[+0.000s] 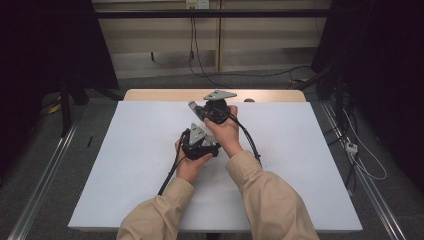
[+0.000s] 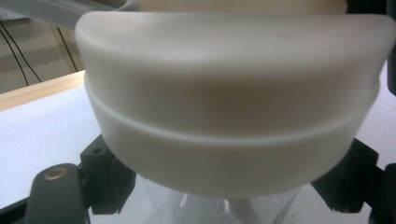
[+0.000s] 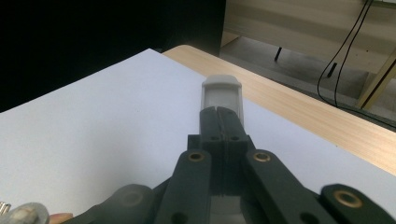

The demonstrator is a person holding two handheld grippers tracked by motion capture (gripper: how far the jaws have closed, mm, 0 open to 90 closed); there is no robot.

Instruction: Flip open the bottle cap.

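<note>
White sheet (image 1: 140,165) covers nearly the whole table, with a strip of light wood tabletop (image 1: 165,94) peeking out along the far edge, grey floor all round, dark curtains at both sides and black cables (image 1: 197,55) hanging down the pale back wall. From the high view, both hands sit close together mid-table: the left gripper (image 1: 199,142) is nearer the person, the right gripper (image 1: 212,111) just beyond it, each with its grey plate on top, cables trailing back past beige sleeves (image 1: 270,195). In the left gripper view, a chunky off-white lid (image 2: 233,102) on a clear plastic container (image 2: 219,207) sits right up against the lens, between the black jaws, which look clamped on it from either side; white sheet and wood edge show behind. In the right gripper view, the jaws are pressed together, pinching a thin whitish flat piece (image 3: 222,95) that sticks out past the tips, I can't tell what it is. It hangs above the sheet near the wooden edge.
</note>
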